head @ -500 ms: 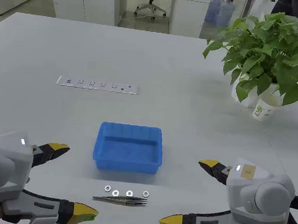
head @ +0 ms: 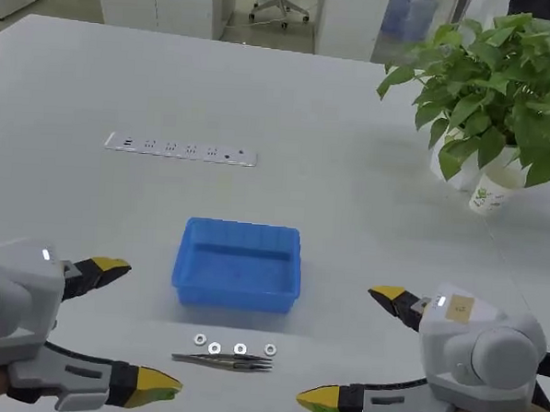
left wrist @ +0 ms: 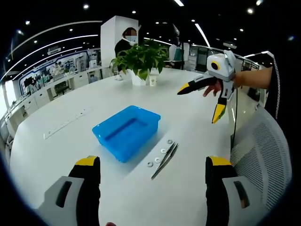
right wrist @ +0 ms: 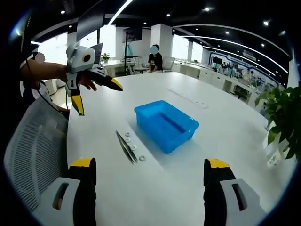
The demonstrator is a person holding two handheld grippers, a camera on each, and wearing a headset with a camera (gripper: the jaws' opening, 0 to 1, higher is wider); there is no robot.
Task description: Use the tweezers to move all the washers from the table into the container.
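Note:
A blue container (head: 237, 264) stands on the white table (head: 349, 201). Just in front of it lie several small metal washers (head: 240, 349) in a row, with the tweezers (head: 223, 360) flat beside them on the near side. My left gripper (head: 147, 326) hovers open to the left of them, and my right gripper (head: 339, 344) hovers open to the right. Neither touches anything. The left gripper view has the container (left wrist: 126, 130), washers (left wrist: 160, 157), tweezers (left wrist: 164, 161) and right gripper (left wrist: 197, 106). The right gripper view has the container (right wrist: 166, 123), tweezers (right wrist: 126, 146), washers (right wrist: 134, 147) and left gripper (right wrist: 100, 100).
A white power strip (head: 181, 150) lies beyond the container. A potted plant (head: 489, 88) and a small white cup (head: 486, 197) stand at the far right. A mesh chair back (left wrist: 263, 155) sits at the table's near edge. People stand in the room behind.

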